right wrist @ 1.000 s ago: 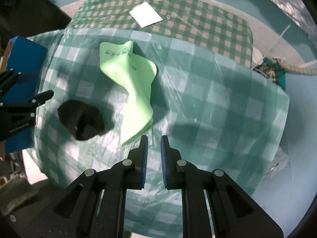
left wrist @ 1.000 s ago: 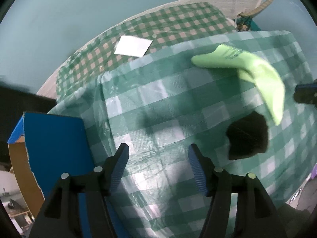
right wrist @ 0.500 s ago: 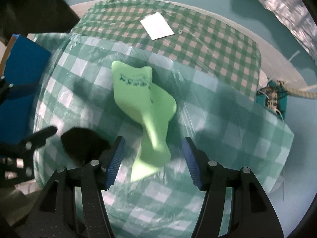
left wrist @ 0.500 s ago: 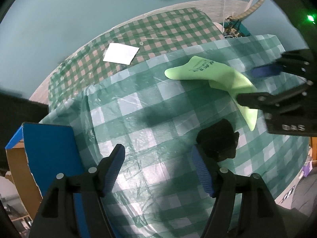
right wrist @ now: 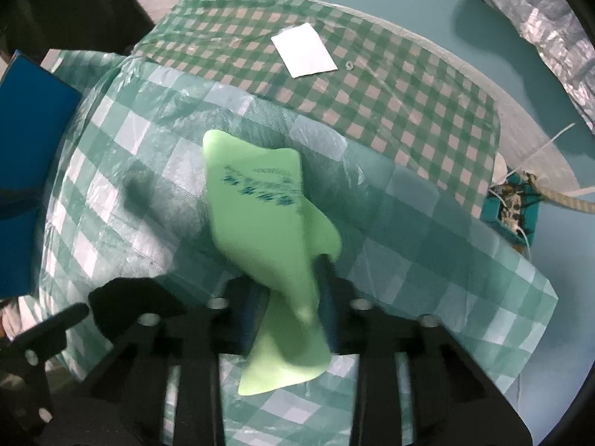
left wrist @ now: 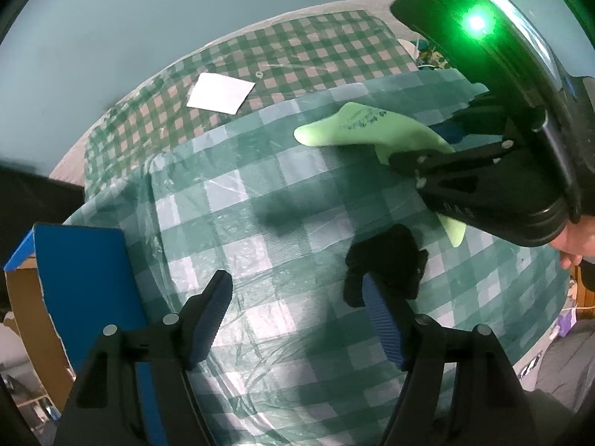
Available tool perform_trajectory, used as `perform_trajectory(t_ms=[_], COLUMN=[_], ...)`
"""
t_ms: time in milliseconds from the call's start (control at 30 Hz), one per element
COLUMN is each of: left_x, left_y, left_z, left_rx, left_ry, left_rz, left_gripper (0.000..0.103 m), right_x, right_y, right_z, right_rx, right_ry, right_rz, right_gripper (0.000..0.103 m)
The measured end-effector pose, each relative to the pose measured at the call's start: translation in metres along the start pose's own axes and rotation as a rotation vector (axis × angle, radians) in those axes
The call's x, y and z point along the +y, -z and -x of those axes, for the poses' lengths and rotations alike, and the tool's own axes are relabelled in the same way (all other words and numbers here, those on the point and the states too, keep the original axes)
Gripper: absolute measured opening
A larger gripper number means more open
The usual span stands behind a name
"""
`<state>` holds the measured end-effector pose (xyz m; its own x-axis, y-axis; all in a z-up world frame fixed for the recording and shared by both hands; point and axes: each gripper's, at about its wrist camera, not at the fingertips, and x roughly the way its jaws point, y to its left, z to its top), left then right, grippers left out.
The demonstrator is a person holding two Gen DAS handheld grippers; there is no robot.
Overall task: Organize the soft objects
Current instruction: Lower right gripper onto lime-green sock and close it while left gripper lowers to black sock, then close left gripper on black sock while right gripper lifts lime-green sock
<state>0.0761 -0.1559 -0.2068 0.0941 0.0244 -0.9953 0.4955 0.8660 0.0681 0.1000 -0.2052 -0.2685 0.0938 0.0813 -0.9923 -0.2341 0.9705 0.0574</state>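
Checked plastic cover (left wrist: 260,200), the largest surface, spreads beneath both downward-pointing grippers; its far edge overlaps a smaller-checked cloth (left wrist: 305,48), and its right edge in the right wrist view drops off to teal floor (right wrist: 580,252). Bare cover lies open between and ahead of the left gripper's fingers, offering free room there.

Blue box flap (left wrist: 78,267) with brown cardboard edge stands just left of the left gripper (left wrist: 297,314), bounding motion on that side. The jaws of this gripper are opening, wide apart, with only bare cover between the pads.

Right gripper (right wrist: 286,297), jaws closing on the light green sock (right wrist: 260,223), whose narrow middle sits pinched between the pads; the printed cuff extends ahead of the fingers and the toe hangs back toward the camera. In the left wrist view this gripper's body covers part of the sock and crowds the upper right.

Black soft object (left wrist: 386,260) lies on the cover, touching or just behind the left gripper's right fingertip, near the sock's tip.

White paper square (right wrist: 305,50) rests on the far cloth, well ahead of both grippers.
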Motion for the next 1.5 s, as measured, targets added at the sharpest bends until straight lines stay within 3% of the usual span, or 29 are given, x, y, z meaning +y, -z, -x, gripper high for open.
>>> perform_trajectory(t_ms=[33, 100, 167, 500, 1000, 1200, 1267, 1367, 1500], left_x=[-0.002, -0.006, -0.011, -0.038, -0.051, -0.055, -0.055, -0.056, -0.060], left_y=[0.000, -0.001, -0.003, -0.014, -0.018, -0.016, -0.016, -0.013, -0.008], left_z=[0.000, 0.000, 0.001, -0.011, -0.040, -0.043, -0.044, -0.045, -0.043], left_rx=[0.001, 0.000, 0.002, 0.022, 0.092, 0.086, 0.087, 0.097, 0.072], left_ry=[0.003, 0.007, 0.017, 0.044, 0.073, 0.092, 0.096, 0.110, 0.069], left_rz=[-0.004, -0.019, -0.036, -0.105, -0.115, -0.144, -0.139, -0.136, -0.135], left_gripper=[0.074, 0.076, 0.084, 0.084, 0.084, 0.066, 0.056, 0.051, 0.047], right_x=[-0.002, -0.007, -0.013, -0.039, -0.046, -0.043, -0.041, -0.036, -0.031], right_y=[0.000, 0.003, 0.007, 0.054, 0.109, 0.117, 0.119, 0.121, 0.122], right_z=[0.000, 0.005, 0.009, 0.032, 0.054, 0.062, 0.064, 0.068, 0.074], right_rx=[0.004, 0.002, -0.003, 0.009, -0.028, -0.044, -0.044, -0.044, -0.051], right_ry=[-0.010, -0.024, -0.034, -0.071, -0.126, -0.120, -0.113, -0.087, -0.079], right_rz=[-0.008, -0.039, -0.061, -0.149, -0.297, -0.316, -0.317, -0.303, -0.302], right_gripper=[0.009, 0.008, 0.008, 0.008, 0.008, 0.008, 0.008, 0.008, 0.008])
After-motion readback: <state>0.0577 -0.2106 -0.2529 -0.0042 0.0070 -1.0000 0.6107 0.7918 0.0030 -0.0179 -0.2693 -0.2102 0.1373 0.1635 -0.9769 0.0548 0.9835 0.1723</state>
